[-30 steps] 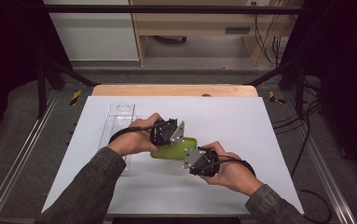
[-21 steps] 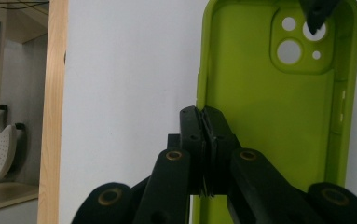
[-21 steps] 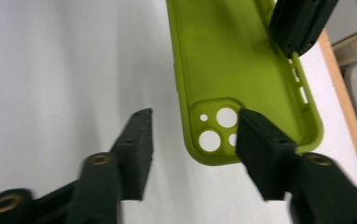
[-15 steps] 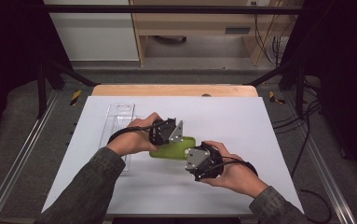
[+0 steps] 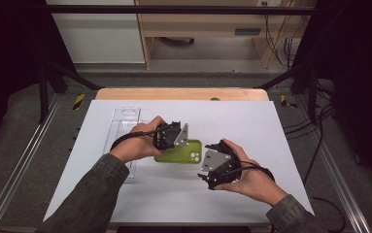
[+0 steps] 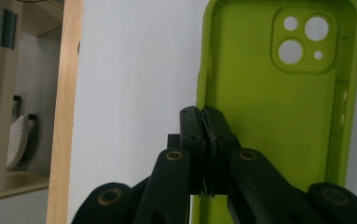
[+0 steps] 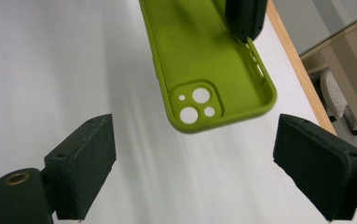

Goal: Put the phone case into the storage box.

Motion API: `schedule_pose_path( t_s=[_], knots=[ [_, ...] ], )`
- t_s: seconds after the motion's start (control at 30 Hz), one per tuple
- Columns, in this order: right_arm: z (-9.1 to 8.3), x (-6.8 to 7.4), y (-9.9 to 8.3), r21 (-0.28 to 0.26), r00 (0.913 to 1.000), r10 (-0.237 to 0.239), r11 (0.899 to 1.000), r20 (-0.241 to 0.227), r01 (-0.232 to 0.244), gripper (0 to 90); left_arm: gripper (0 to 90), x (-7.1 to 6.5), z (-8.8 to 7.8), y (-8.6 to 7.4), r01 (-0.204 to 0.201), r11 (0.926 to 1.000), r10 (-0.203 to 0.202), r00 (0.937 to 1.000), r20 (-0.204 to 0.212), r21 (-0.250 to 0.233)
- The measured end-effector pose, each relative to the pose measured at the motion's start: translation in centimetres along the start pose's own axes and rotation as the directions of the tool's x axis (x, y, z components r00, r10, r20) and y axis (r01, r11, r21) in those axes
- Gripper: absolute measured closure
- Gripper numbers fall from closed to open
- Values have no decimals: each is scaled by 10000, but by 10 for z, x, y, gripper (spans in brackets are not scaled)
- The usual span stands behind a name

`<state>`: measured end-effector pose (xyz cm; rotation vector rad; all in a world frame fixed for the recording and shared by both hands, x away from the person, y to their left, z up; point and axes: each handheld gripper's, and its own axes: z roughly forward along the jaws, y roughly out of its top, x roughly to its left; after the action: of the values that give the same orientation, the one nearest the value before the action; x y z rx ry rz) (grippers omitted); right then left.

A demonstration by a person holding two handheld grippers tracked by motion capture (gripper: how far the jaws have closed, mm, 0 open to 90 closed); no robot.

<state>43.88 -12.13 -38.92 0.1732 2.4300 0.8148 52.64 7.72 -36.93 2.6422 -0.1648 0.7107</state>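
Case look: the phone case (image 6: 278, 116) was lime green and soft-looking, lying open side up, with a raised rim and a square camera panel pierced by round holes of differing size; small slots ran along one long edge.
Case place: it lay on the white table sheet (image 5: 251, 121) between the two tongs, its camera end towards the right gripper (image 5: 211, 164).
Left gripper (image 5: 186, 141): clenched on the case's long rim, with the wall of the case pinched between the pads (image 6: 207, 122).
Right gripper state: released; its jaws had just been opening and stood wide, the case's camera end just ahead of them and clear of both pads (image 7: 84, 158).
Nearby: a clear plastic tray (image 5: 125, 127) lay beyond the left hand, on the side away from the case.
In the way: the left gripper's body covered part of the case in the high view.
Writing: none could be read on the case.
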Motion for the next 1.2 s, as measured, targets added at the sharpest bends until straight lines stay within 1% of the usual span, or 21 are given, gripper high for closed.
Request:
schedule_pose_path(
  t_s=[0.17, 0.2, 0.27, 0.3, 0.4, 0.53, 0.57, 0.6, 0.63, 0.67, 0.7, 0.8, 0.87, 0.9, 0.93, 1.03, 1.07, 1.1, 1.13, 1.17, 1.2],
  knots=[
    [-3, -6, -13, -116, 9975, 643, 9979, 281, -639, 99, 872, 2, -1, -7, 357, 9994, -357, 9988, -348, -7],
    [-3, -6, -13, -116, 9975, 643, 9979, 281, -639, 99, 872, 2, -1, -7, 357, 9994, -357, 9988, -348, -7],
    [-4, -7, -18, -326, 9948, 943, 9951, 371, -931, 98, 872, 3, -3, -9, 562, 9984, -564, 9971, -507, -44],
    [-5, -8, -24, -619, 9919, 1192, 9913, 444, -1164, 90, 871, 5, -4, -12, 791, 9968, -794, 9944, -699, -67],
    [-6, -8, -30, -768, 9875, 1483, 9866, 527, -1440, 89, 871, 6, -6, -14, 989, 9949, -1001, 9918, -800, -183],
    [-5, -8, -43, -823, 9800, 1867, 9801, 693, -1809, 87, 871, 6, -8, -18, 1088, 9937, -1110, 9892, -962, -276],
    [-5, -9, -49, -936, 9745, 2116, 9744, 744, -2045, 81, 871, 6, -9, -18, 1108, 9934, -1133, 9886, -991, -302],
    [-5, -9, -49, -936, 9745, 2116, 9744, 744, -2045, 81, 871, 6, -10, -19, 1123, 9931, -1150, 9883, -997, -322],
    [-5, -11, -54, -1049, 9686, 2355, 9683, 794, -2268, 81, 871, 6, -11, -19, 1140, 9929, -1171, 9875, -1053, -348],
    [-5, -11, -54, -1049, 9686, 2355, 9683, 794, -2268, 81, 871, 6, -11, -19, 1150, 9927, -1182, 9872, -1074, -357],
    [-4, -12, -58, -1034, 9641, 2515, 9646, 855, -2425, 81, 871, 6, -13, -20, 1193, 9919, -1235, 9861, -1109, -434],
    [-4, -13, -61, -1085, 9586, 2701, 9595, 906, -2601, 81, 871, 6, -15, -20, 1253, 9908, -1306, 9844, -1181, -507],
    [-4, -14, -65, -1353, 9488, 3023, 9478, 920, -2888, 82, 871, 7, -17, -21, 1345, 9888, -1418, 9817, -1271, -640],
    [-5, -14, -69, -1778, 9354, 3415, 9299, 917, -3221, 85, 871, 7, -17, -21, 1382, 9878, -1467, 9801, -1337, -714],
    [-5, -14, -69, -1778, 9354, 3415, 9299, 917, -3221, 85, 871, 7, -18, -22, 1438, 9867, -1533, 9783, -1397, -758],
    [-5, -15, -75, -2124, 9212, 3753, 9130, 1025, -3483, 80, 871, 8, -20, -24, 1585, 9834, -1705, 9736, -1515, -884],
    [-5, -16, -77, -2250, 9102, 3954, 9045, 1235, -3624, 80, 871, 8, -21, -25, 1637, 9822, -1766, 9718, -1566, -918],
    [-5, -17, -79, -2390, 9043, 4088, 8966, 1231, -3728, 81, 871, 8, -22, -27, 1768, 9788, -1919, 9679, -1624, -1031],
    [-5, -17, -79, -2390, 9043, 4088, 8966, 1231, -3728, 81, 871, 8, -22, -27, 1768, 9788, -1919, 9679, -1624, -1031],
    [-6, -17, -81, -2537, 8988, 4195, 8898, 1271, -3794, 84, 871, 7, -23, -28, 1870, 9759, -2039, 9649, -1657, -1121],
    [-6, -18, -83, -2721, 8895, 4354, 8804, 1389, -3885, 88, 871, 7, -24, -29, 1912, 9745, -2092, 9634, -1676, -1177]
  ],
)
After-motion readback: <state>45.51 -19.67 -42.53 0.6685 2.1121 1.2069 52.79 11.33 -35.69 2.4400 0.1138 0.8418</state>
